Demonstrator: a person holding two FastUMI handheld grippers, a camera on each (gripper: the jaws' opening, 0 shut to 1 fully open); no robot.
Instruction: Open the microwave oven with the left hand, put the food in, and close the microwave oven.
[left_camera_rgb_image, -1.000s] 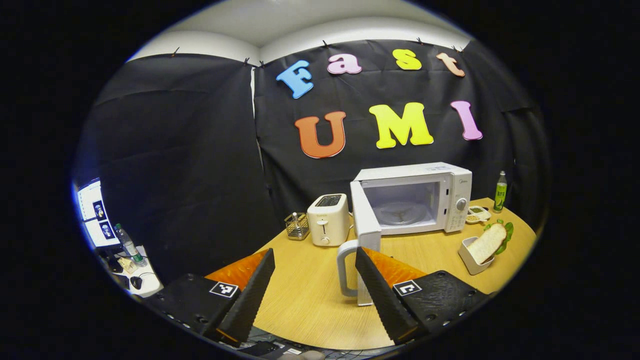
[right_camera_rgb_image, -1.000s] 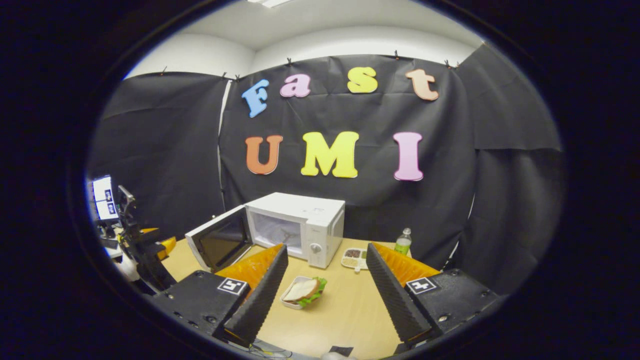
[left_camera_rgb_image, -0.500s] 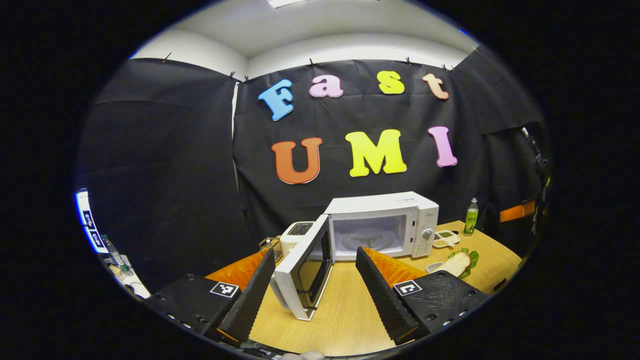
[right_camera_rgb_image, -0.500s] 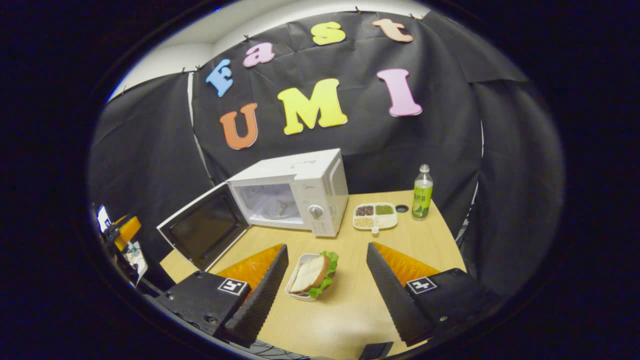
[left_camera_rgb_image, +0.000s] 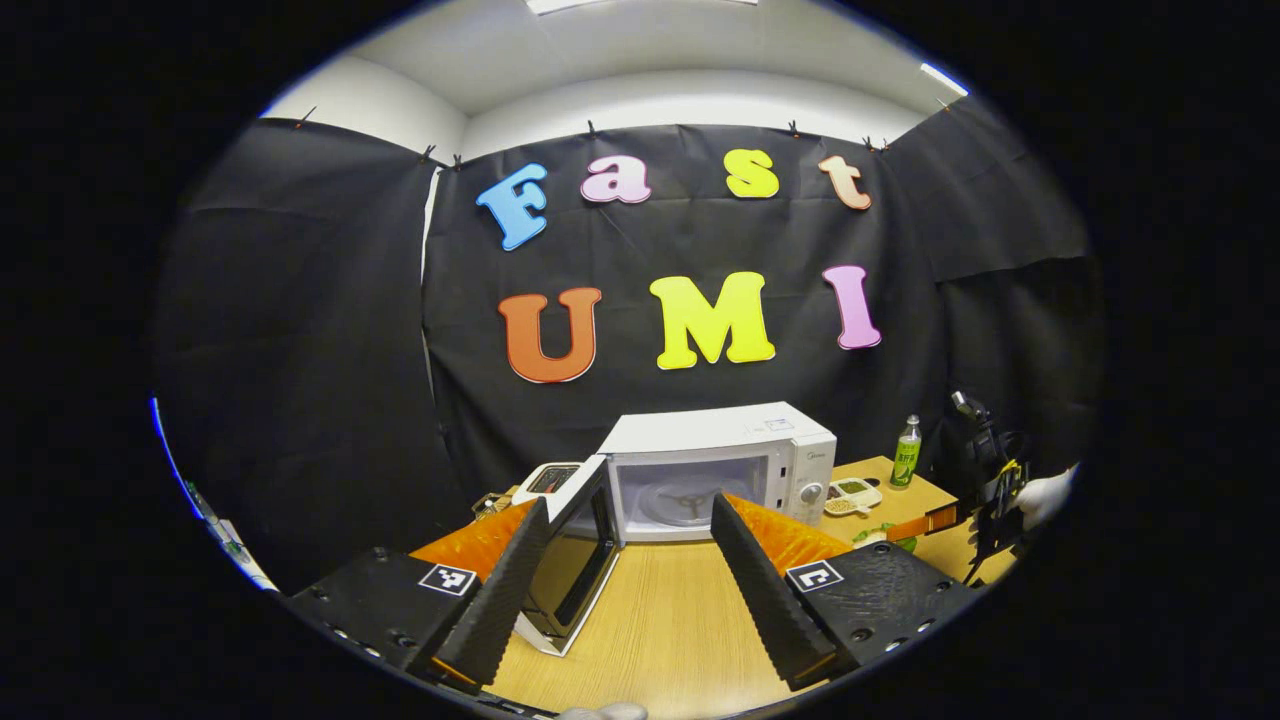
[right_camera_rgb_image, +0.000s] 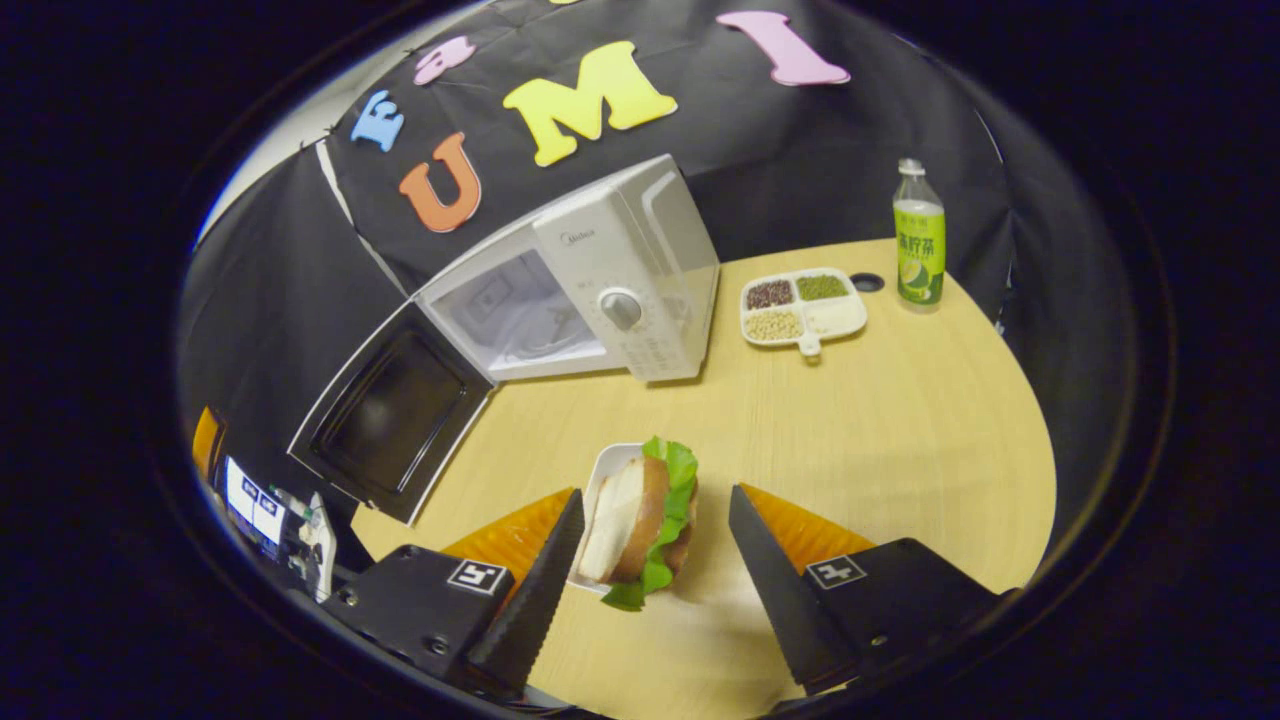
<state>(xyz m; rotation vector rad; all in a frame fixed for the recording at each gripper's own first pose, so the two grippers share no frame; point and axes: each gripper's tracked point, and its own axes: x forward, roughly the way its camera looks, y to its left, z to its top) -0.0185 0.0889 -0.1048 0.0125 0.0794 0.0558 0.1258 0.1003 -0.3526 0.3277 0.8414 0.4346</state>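
1. my right tool (right_camera_rgb_image: 655, 590) is spread wide and holds nothing. the sandwich (right_camera_rgb_image: 640, 525) stands on edge in its small white tray (right_camera_rgb_image: 603, 470), between the two fingers at about 12 o'clock in the right gripper view, and neither finger touches it as far as i can tell.

2. my left tool (left_camera_rgb_image: 620, 600) is also spread and empty, hanging back from the microwave (left_camera_rgb_image: 720, 465), whose door (left_camera_rgb_image: 570, 555) stands swung out toward 9 o'clock in the left gripper view. the cavity is open and ready, so i judge the next step is the food pickup.

3. first risk: i close on the bread and lettuce alone. the sandwich is soft and tall, so a hard squeeze could crush it or slide the filling out, leaving the tray on the surface (right_camera_rgb_image: 900, 420).

4. second risk: if i catch the tray rim off-centre, the tray could tip and the sandwich could topple onto the surface.

5. third risk: the open door sits at about 9 to 10 o'clock from the sandwich in the right gripper view, so a low swing toward the cavity could clip the door edge or the control panel side and knock the load loose.

6. fourth risk: the sectioned dish (right_camera_rgb_image: 803, 308) and green bottle (right_camera_rgb_image: 920, 240) stand well apart at 1 o'clock, so i doubt i'd hit them.
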